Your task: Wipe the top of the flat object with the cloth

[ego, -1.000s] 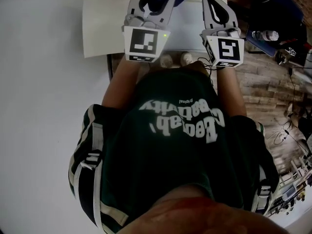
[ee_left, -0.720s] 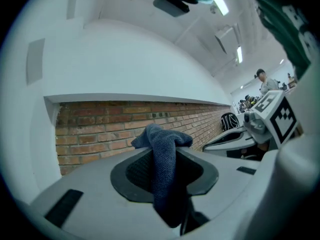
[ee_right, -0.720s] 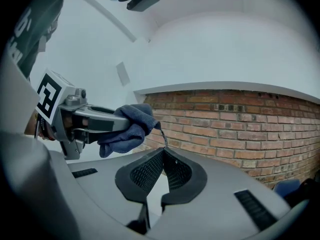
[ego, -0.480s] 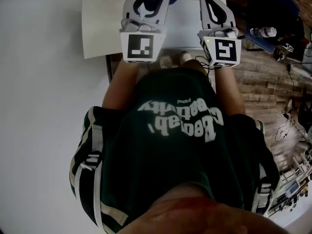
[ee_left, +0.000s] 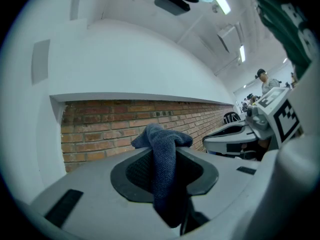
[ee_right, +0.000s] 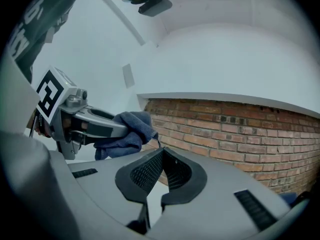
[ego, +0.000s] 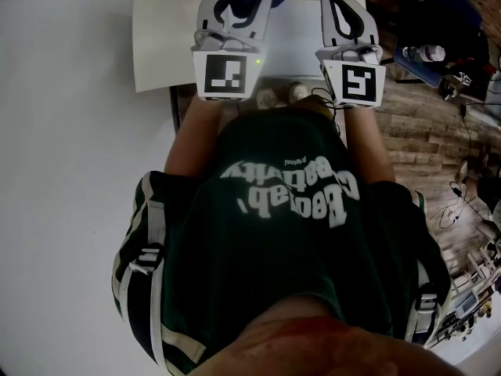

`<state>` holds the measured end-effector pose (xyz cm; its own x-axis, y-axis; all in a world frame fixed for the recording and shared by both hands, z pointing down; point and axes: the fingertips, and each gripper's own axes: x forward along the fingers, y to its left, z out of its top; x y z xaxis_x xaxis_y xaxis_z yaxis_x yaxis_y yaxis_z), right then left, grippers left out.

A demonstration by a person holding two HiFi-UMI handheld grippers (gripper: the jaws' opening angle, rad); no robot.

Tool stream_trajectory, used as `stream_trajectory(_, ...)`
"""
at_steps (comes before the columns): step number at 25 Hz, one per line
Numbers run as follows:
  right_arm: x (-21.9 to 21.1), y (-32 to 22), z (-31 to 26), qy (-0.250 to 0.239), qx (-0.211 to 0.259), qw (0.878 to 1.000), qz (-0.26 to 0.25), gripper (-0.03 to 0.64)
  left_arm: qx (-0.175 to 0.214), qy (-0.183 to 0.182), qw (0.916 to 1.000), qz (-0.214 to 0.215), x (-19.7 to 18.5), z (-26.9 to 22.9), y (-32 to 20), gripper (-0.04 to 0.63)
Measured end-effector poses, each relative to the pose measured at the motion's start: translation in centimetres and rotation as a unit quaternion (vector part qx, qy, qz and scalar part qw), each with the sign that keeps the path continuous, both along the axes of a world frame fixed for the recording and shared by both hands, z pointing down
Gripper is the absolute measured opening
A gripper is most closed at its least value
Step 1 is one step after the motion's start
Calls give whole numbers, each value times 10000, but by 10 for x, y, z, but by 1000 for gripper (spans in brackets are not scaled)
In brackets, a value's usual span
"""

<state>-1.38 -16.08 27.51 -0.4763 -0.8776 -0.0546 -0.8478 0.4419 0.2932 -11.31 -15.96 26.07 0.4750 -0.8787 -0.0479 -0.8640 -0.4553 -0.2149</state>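
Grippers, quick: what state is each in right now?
Left gripper: closed on the blue cloth.
Right gripper: closed, nothing between its jaws.

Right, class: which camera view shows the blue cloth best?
The left gripper view: the cloth sits centre-frame, clamped in the left tool. The right gripper view shows it bunched, from the side; the head view shows only a corner at the top edge.
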Motion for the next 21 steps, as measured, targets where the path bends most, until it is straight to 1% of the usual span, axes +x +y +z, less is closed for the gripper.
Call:
stream_trajectory(4,-19,6,-5,37,22,9999,-91,-6,35,95,9999,-16,-16,-6,7,110)
stream_trajectory(7,-29,10,-5,53,61,9998,-182,-6,48,63,10000,-32,-22,-6,9,111)
stream_trajectory(15,-29,10,-6,58,56,9998,-176,-6,71,102,9999,-13,-23,-7,8,110)
stream_trajectory(21,-21,8,-16,24,60,9998,-187,-6,59,42,10000,18,-12,-16,6,112)
